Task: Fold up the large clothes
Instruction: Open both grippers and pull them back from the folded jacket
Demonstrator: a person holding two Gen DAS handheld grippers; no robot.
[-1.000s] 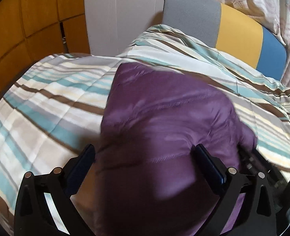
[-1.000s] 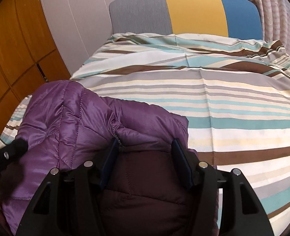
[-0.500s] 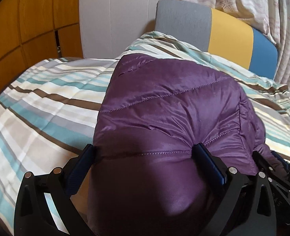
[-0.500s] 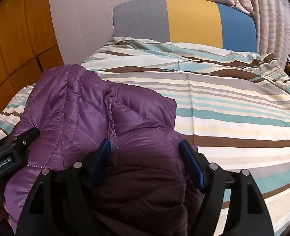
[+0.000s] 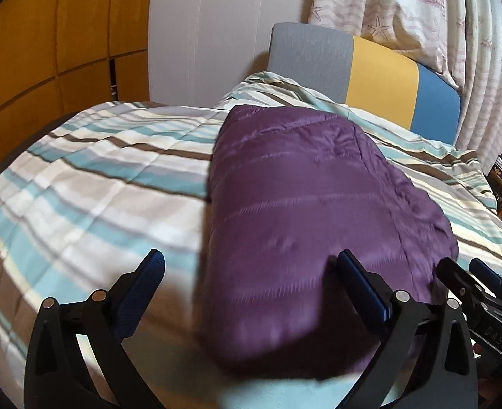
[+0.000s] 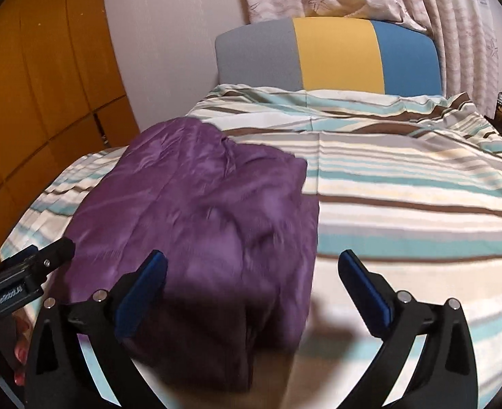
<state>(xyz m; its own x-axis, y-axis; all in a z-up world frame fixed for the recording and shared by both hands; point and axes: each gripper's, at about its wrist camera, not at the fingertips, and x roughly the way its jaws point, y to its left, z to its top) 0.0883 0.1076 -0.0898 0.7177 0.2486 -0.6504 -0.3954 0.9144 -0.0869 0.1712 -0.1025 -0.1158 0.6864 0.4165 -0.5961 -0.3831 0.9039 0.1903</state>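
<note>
Both jaws are seen spread wide, and nothing is gripped by either. On the left gripper [image 5: 247, 274] the blue pads stand far apart, with the near end of the purple jacket [image 5: 312, 225] lying below and between them, untouched as far as can be judged through the blur. The jaws of the right gripper [image 6: 252, 274] have just been opening and are now stretched to their widest; the jacket's near right corner sits in the gap close to the left pad, with bare bedding under the right pad, and no pad is pressed on the cloth.

The jacket is laid on the bed [image 6: 404, 184] as a thick, roughly rectangular bundle, its long side running away toward the headboard [image 6: 336, 54]. Its shell is a glossy, slightly crinkled quilted fabric, crossed by stitched seams that divide it into puffy bands, with rounded, padded edges. In the right wrist view it lies on the left half of the bed, near the left edge.

The bed is covered by a soft quilted duvet striped in teal, cream, grey and brown. The headboard is upholstered in three flat panels of grey, yellow and blue. A pale curtain [image 5: 404, 10] printed with ships and starfish hangs behind it, and orange wooden panelling [image 5: 46, 51] is seen at the left.
</note>
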